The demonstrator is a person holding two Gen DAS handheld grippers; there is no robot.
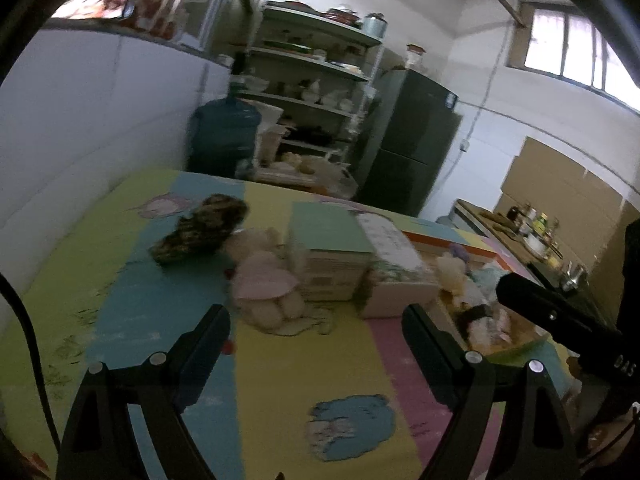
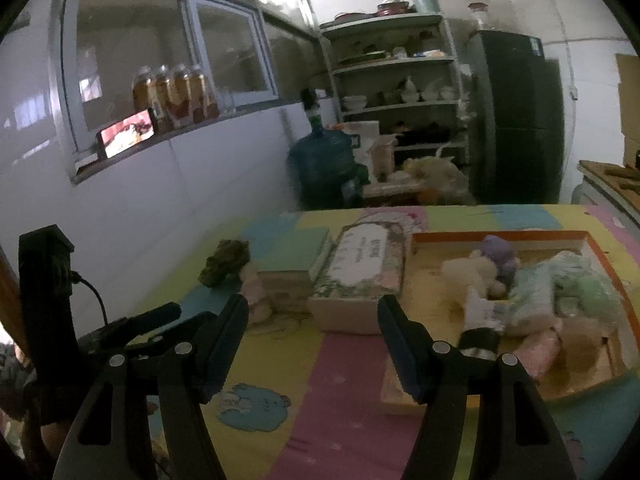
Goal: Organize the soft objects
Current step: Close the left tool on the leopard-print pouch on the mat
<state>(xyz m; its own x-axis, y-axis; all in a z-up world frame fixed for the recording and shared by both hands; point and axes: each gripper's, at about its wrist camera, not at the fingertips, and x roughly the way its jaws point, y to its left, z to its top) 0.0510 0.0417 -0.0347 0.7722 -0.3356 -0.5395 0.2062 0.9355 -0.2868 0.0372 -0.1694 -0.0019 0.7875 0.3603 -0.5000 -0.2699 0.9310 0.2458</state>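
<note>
A pale plush toy with a pink part (image 1: 267, 284) lies on the striped table, just beyond my open, empty left gripper (image 1: 316, 318); it also shows in the right wrist view (image 2: 256, 286). A dark mottled soft object (image 1: 202, 228) lies behind it to the left, seen too in the right wrist view (image 2: 225, 261). An orange-rimmed tray (image 2: 500, 236) at the right holds several soft toys, among them a purple one (image 2: 498, 254) and a cream one (image 2: 468, 272). My right gripper (image 2: 314, 314) is open and empty, above the table's front part, left of the tray.
A stack of books with a green cover (image 1: 328, 248) and a floral box (image 2: 360, 276) stand mid-table between the loose toys and the tray. A water jug (image 2: 324, 164), shelves (image 2: 396, 80) and a dark fridge (image 2: 516, 120) stand beyond the table. A white wall runs along the left.
</note>
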